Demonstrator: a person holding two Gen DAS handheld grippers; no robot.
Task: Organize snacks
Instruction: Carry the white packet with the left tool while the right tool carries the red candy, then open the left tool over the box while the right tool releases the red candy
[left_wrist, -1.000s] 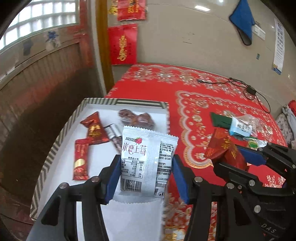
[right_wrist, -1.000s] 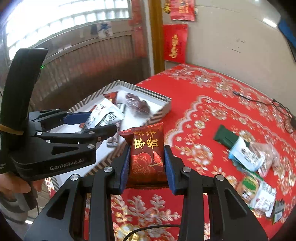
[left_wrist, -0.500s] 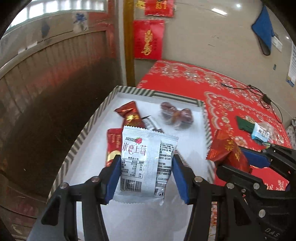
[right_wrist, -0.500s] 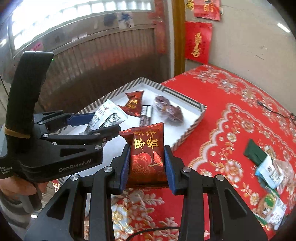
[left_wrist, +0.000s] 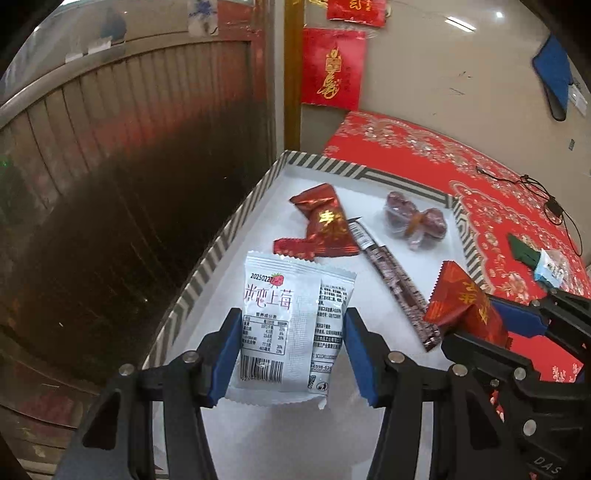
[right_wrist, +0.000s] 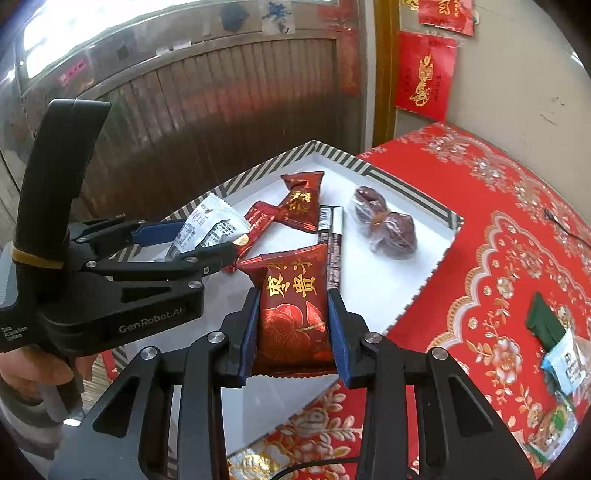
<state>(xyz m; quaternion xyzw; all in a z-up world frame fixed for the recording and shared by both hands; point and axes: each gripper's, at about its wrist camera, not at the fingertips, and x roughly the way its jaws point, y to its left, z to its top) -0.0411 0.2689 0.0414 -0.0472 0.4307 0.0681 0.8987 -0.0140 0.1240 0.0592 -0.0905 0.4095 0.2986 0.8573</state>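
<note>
My left gripper is shut on a white strawberry snack packet, held upright over the near part of the white tray with its striped rim. My right gripper is shut on a red snack packet with gold characters, also above the tray; the same packet shows at the right in the left wrist view. In the right wrist view the left gripper sits to the left with the white packet. On the tray floor lie a red packet, a dark stick snack and wrapped dates.
A red patterned tablecloth covers the table right of the tray. More snacks lie in a pile at the right edge. A black cable runs over the far cloth. A wood-panelled wall stands left of the tray.
Both grippers have carried their packets leftward and a little lower, from the tray's right edge to over its floor. Both grips are unchanged.
</note>
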